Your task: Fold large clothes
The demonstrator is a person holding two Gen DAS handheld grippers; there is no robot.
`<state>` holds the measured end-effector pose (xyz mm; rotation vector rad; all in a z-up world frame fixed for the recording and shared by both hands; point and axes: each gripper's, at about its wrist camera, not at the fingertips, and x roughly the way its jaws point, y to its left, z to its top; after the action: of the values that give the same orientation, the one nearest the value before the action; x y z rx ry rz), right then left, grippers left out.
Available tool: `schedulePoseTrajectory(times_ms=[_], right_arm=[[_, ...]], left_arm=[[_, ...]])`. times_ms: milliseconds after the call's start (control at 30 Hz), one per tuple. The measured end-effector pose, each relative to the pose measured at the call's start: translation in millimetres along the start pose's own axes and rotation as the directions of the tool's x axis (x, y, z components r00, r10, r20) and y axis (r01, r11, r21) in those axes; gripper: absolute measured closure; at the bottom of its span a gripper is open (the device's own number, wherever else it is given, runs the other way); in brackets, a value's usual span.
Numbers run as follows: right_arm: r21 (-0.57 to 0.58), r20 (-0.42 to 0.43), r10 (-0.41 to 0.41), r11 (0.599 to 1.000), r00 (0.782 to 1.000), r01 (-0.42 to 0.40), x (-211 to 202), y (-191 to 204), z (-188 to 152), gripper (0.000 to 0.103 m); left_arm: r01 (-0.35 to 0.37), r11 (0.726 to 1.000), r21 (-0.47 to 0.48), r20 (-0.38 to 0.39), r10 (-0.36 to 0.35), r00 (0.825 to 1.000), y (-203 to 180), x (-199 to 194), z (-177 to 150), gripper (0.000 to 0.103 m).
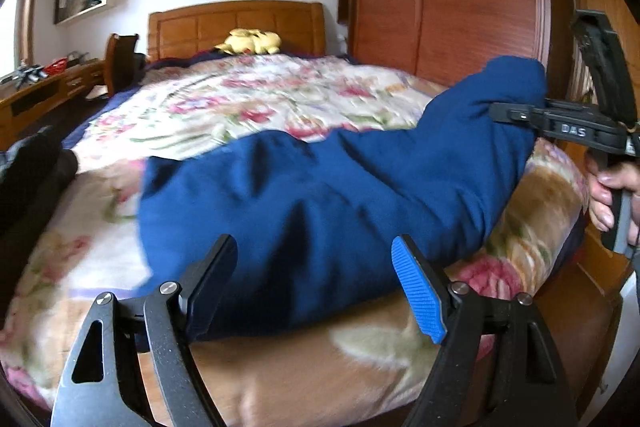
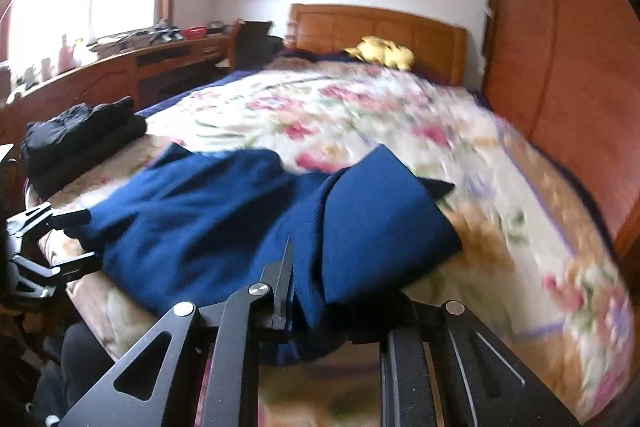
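The bed (image 1: 280,99) with its floral cover fills both views. Across its lower middle lies the blue garment (image 1: 320,195), one end lifted at the right of the left-wrist frame. The right gripper (image 2: 304,291) pinches that end; the left gripper (image 1: 316,283) hovers over the near edge, jaws spread. Carry the raised end straight across, keeping it taut.

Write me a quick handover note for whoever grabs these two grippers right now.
Right gripper: shut on one end of the blue garment, holding it raised off the bed.
Left gripper: open, its fingers either side of the garment's near edge, gripping nothing.
The rest of the garment lies on the floral bedspread; black clothes sit at its left.
Done: one end picked up.
Left: grab the other end, then fold.
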<state>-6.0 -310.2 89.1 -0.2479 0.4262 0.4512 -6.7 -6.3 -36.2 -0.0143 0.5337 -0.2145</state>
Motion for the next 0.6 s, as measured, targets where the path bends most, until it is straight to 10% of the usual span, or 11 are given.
schedulePoseTrajectory(times_ms=[367, 600], right_arm=[[-0.242, 0.048, 0.148, 0.961, 0.988, -0.132, 25.9, 133.2, 67.7, 0.087], [-0.333, -0.127, 0.279, 0.892, 0.952, -0.305, 81.3, 212.4, 70.3, 0.081]], left_arm=[[-0.111, 0.991, -0.070, 0.052, 0.115, 0.992, 70.1, -59.8, -19.9, 0.023], [-0.161, 0.978, -0.136, 0.045, 0.169, 0.985, 105.1, -74.2, -36.7, 0.023]])
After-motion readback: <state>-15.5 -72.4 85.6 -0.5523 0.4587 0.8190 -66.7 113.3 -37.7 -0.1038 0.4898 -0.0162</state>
